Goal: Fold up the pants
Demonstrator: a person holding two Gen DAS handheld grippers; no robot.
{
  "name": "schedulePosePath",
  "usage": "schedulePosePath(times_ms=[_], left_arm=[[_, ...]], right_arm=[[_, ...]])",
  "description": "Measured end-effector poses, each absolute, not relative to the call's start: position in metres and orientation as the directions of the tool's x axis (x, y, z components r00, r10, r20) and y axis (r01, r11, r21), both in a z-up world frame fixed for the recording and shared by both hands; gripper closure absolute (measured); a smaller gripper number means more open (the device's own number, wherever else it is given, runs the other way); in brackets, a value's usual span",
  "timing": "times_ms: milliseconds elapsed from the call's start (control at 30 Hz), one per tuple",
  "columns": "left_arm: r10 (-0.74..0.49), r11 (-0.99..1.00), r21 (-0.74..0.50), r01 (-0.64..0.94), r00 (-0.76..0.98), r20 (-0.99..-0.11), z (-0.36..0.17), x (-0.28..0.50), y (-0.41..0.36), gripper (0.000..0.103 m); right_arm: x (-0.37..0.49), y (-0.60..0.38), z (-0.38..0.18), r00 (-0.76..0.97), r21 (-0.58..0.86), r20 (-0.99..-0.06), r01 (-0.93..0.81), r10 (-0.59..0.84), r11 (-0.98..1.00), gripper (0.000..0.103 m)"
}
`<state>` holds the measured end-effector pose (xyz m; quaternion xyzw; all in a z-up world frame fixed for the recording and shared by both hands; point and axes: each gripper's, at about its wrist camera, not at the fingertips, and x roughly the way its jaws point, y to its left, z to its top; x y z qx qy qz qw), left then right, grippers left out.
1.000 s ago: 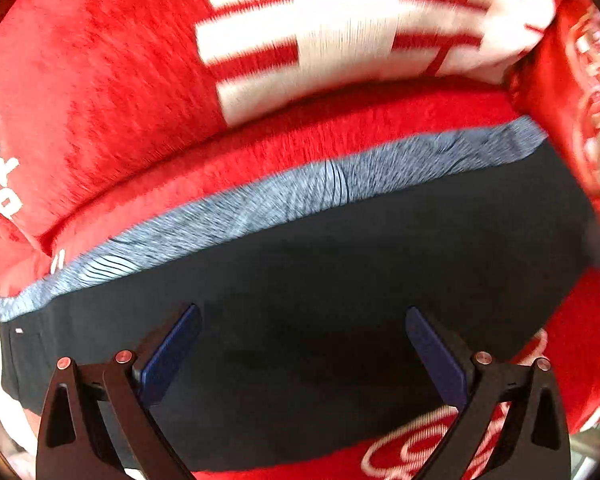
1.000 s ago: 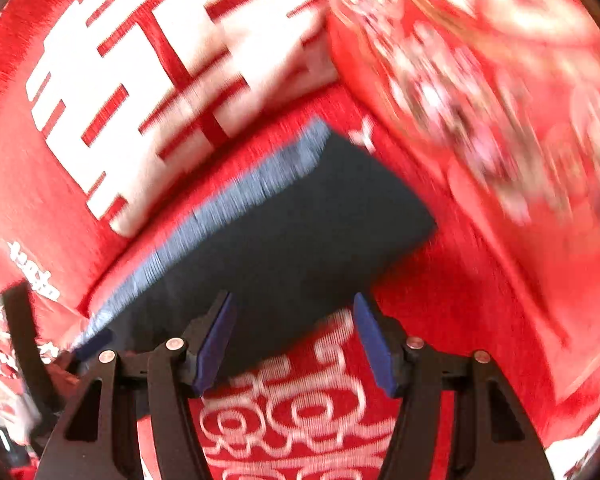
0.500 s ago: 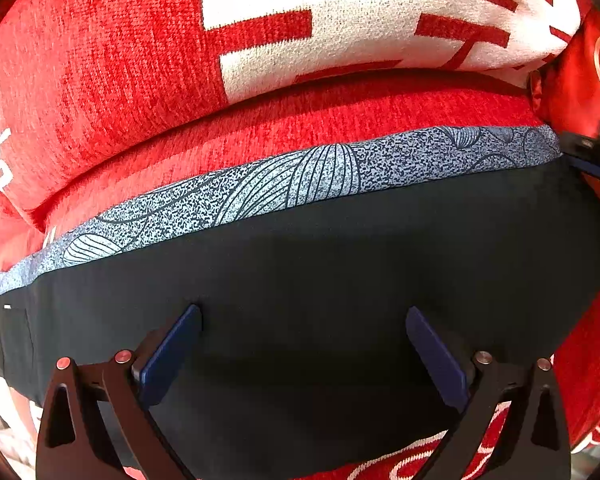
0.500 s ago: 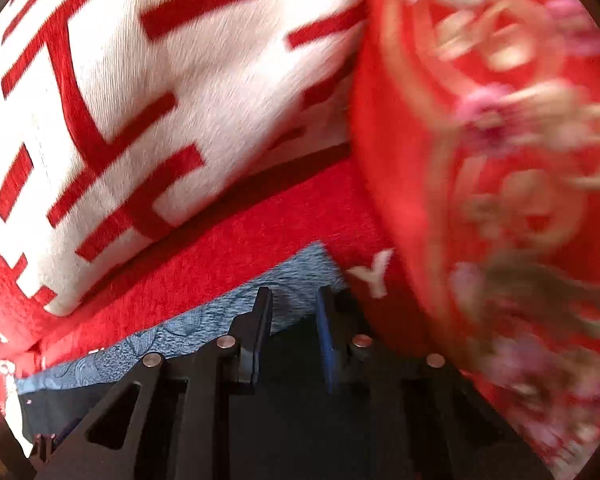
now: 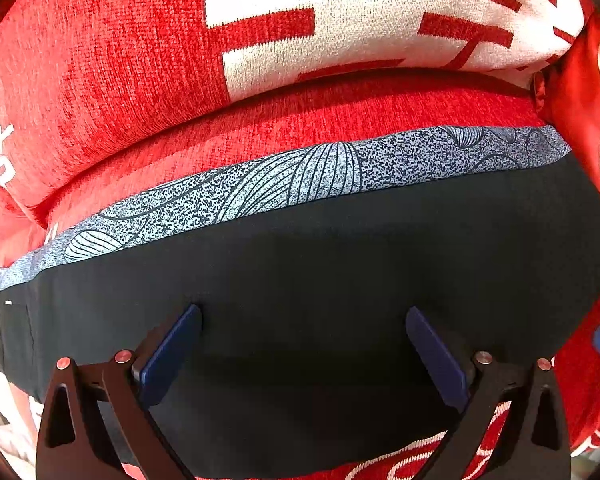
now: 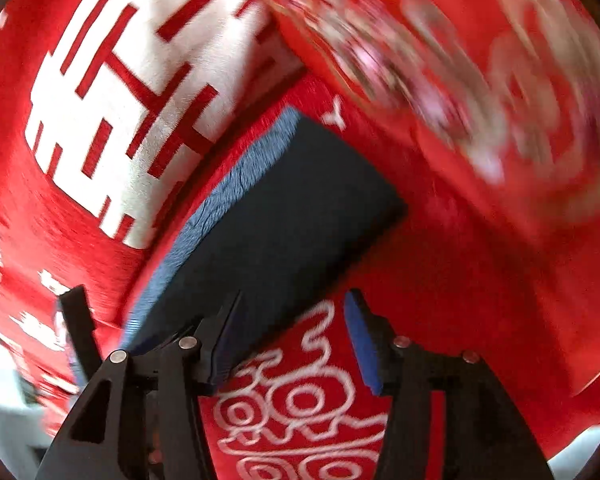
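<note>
Red patterned cover [image 5: 340,116] underlies the folded dark pants [image 5: 320,280]. We note left gripper [image 5: 303,354] spread wide over them; right gripper [image 6: 292,344] parted, empty, at their near edge.

Ahead of the left gripper [image 5: 303,344], the folded pants [image 5: 340,280] lie flat on the cover [image 5: 340,108], reaching past both fingers to either side, with the band [image 5: 300,180] along their far edge. Beyond the band a cushion [image 5: 140,60] stands on the cover. From the right gripper [image 6: 288,344], the pants [image 6: 276,220] lie ahead and to the left, the cushion [image 6: 112,112] behind them, and a second cushion [image 6: 480,80] to the right.
</note>
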<state>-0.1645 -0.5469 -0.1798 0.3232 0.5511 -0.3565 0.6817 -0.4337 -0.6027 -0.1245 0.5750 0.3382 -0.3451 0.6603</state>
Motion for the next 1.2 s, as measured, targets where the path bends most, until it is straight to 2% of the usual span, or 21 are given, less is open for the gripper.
schedulePosePath(times_ms=[200,367,667,867,933,1000,1067,1100,1200], left_arm=[[-0.127,0.540,0.055,0.840,0.146,-0.981,-0.181,-0.162,-0.549,0.000],[-0.129,0.540,0.050,0.840,0.142,-0.981,-0.182,-0.162,-0.549,0.000],[-0.133,0.533,0.048,0.845,0.140,-0.981,-0.182,-0.166,-0.546,0.000],[-0.139,0.528,0.031,0.848,0.122,-0.983,-0.184,-0.165,-0.544,0.000],[-0.132,0.530,0.032,0.847,0.120,-0.984,-0.182,-0.164,-0.544,0.000],[-0.122,0.537,0.038,0.843,0.122,-0.985,-0.178,-0.163,-0.542,0.001],[-0.149,0.544,0.007,0.839,0.105,-0.983,-0.168,-0.163,-0.537,0.012],[-0.166,0.542,-0.016,0.840,0.088,-0.982,-0.163,-0.164,-0.533,0.022],[-0.204,0.509,-0.070,0.858,0.041,-0.978,-0.157,-0.171,-0.523,0.023]], right_arm=[[-0.439,-0.599,-0.156,0.622,0.621,-0.782,0.783,-0.046,0.045,0.047],[-0.455,-0.602,-0.163,0.697,0.702,-0.709,0.712,-0.104,-0.014,0.047],[-0.425,-0.622,-0.164,0.689,0.699,-0.695,0.714,-0.204,0.030,0.045],[-0.410,-0.635,-0.167,0.665,0.688,-0.715,0.724,-0.217,-0.045,0.044],[-0.408,-0.638,-0.166,0.638,0.659,-0.744,0.749,-0.197,-0.063,0.048],[-0.403,-0.640,-0.162,0.574,0.587,-0.802,0.809,-0.164,-0.037,0.078],[-0.401,-0.640,-0.158,0.556,0.563,-0.817,0.827,-0.150,-0.001,0.084],[-0.401,-0.639,-0.153,0.550,0.553,-0.822,0.833,-0.151,0.022,0.086],[-0.395,-0.634,-0.134,0.542,0.533,-0.824,0.840,-0.167,0.098,0.088]])
